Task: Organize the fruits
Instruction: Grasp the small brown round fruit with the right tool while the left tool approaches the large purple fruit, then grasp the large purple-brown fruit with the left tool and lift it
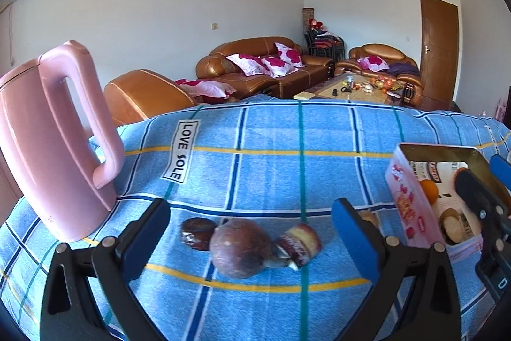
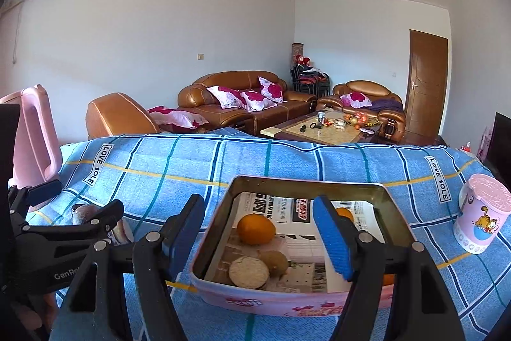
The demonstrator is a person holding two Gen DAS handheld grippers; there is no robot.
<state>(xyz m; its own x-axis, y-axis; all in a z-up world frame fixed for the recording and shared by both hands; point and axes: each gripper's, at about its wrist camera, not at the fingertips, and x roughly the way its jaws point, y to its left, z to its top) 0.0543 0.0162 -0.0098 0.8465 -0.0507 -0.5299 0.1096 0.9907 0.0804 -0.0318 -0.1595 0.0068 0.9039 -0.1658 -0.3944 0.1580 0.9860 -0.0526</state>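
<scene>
My left gripper [image 1: 250,232] hangs open over three fruits [image 1: 239,248] lying on the blue cloth [image 1: 255,149]. My right gripper [image 2: 258,232] gapes empty, straddling the near-left corner of the pink tin [image 2: 287,302] that holds an orange [image 2: 255,229].

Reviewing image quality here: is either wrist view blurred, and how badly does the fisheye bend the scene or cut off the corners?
Left wrist: sharp, daylit; the blue checked cloth bulges into a dome and the pink kettle leans at the edge; dark corners. Right wrist: equally sharp; ceiling lines curve, the pink tin stays clear, and there is dark vignetting at the corners.
</scene>
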